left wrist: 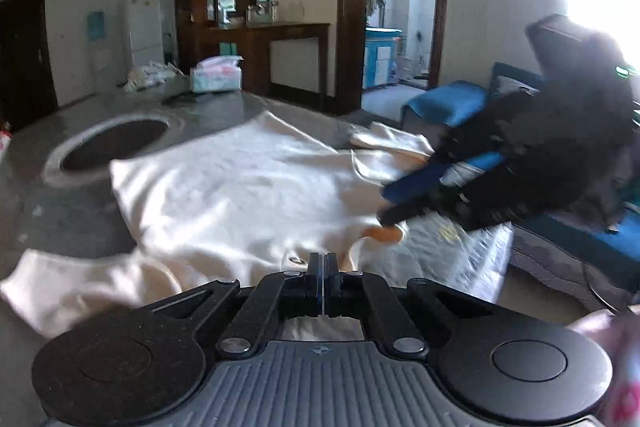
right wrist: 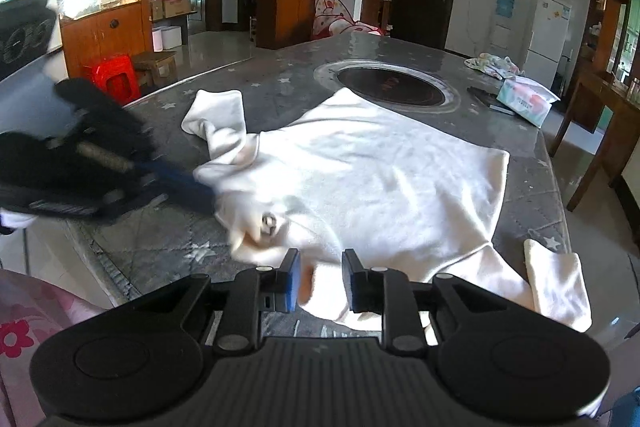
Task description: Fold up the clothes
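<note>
A cream sweatshirt (left wrist: 240,187) lies spread on the grey table, sleeves out to both sides; it also shows in the right wrist view (right wrist: 360,171). My left gripper (left wrist: 323,267) is shut on the garment's near edge by the neck; in the right wrist view it appears blurred at the left (right wrist: 200,187), pinching the shoulder. My right gripper (right wrist: 319,279) is open, its jaws straddling the collar edge with cloth between them. In the left wrist view it appears blurred (left wrist: 394,205) over the collar, where an orange lining shows.
The grey star-patterned table (right wrist: 168,227) has a round dark inset hob (right wrist: 390,85) behind the shirt. A tissue pack (right wrist: 524,101) and crumpled cloth (right wrist: 494,63) sit at the far side. A blue chair (left wrist: 448,103) stands beyond the table edge.
</note>
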`<state>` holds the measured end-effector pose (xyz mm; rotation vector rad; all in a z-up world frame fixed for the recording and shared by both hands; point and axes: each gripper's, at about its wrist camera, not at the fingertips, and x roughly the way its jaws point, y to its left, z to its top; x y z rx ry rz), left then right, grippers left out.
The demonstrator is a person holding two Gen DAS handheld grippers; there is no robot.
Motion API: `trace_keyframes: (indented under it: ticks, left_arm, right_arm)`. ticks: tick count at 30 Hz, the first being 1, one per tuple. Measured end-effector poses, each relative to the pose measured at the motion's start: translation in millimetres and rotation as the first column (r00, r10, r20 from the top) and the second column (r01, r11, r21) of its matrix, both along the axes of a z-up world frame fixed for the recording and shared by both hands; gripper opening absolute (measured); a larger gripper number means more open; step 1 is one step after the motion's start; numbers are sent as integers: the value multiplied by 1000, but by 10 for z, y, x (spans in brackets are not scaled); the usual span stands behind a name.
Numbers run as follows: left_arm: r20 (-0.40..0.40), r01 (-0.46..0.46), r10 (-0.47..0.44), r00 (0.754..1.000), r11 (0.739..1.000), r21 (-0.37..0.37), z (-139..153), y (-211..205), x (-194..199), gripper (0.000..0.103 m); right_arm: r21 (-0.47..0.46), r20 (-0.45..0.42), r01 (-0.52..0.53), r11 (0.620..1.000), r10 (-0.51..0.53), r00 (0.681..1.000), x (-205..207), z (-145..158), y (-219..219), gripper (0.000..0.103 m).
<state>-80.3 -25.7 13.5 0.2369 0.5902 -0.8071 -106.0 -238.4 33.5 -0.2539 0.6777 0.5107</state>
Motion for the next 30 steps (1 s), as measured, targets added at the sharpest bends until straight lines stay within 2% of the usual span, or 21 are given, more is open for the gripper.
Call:
trace_keyframes:
  ticks: [2,6,10,13,16,19,22,25,28,30]
  left_arm:
    - [-17,19,-19,1000,1000,13,-37,46,-29,1]
    - [-14,-19,19,1000,1000,8,9,66,68,1]
    - [0,-83,83,997,996,-32,84,-41,339,3]
    - [-19,-80,80,997,997,-20,-30,-235,531,3]
    - [-55,-59,61,997,998,24,-250,-379,614,3]
    - [-66,-44,46,997,998,33,-395,-338,540,4]
    - [-91,-40,41,995,999,15,-386,-191,461,4]
    - [-109,-47,45,993,999,-12,-298,-55,463,6]
    - [-86,-98,94,992,994,-51,-147,32,563,19]
    - [-79,-157,150,986,984,-88,-88,61,753,34]
  right_arm:
    - [-1,1,-7,1000,7,1000,28,-7,25,22]
    - [9,-19,9,1000,-8,1000,151,-75,57,22]
    - [11,-78,10,1000,-9,997,249,-236,74,22]
    - [0,-110,-26,1000,26,994,178,-304,120,22]
    - [-1,-131,-56,998,55,990,96,-314,134,22]
    - [-1,-126,-76,997,76,989,29,-250,101,22]
    - [28,-102,-55,998,57,993,66,-132,26,23]
    - [59,-69,-9,998,13,998,178,-32,-57,30]
    - [76,-54,56,996,-52,997,357,-38,-121,32]
    - [87,-61,96,992,-91,994,481,-84,-155,33]
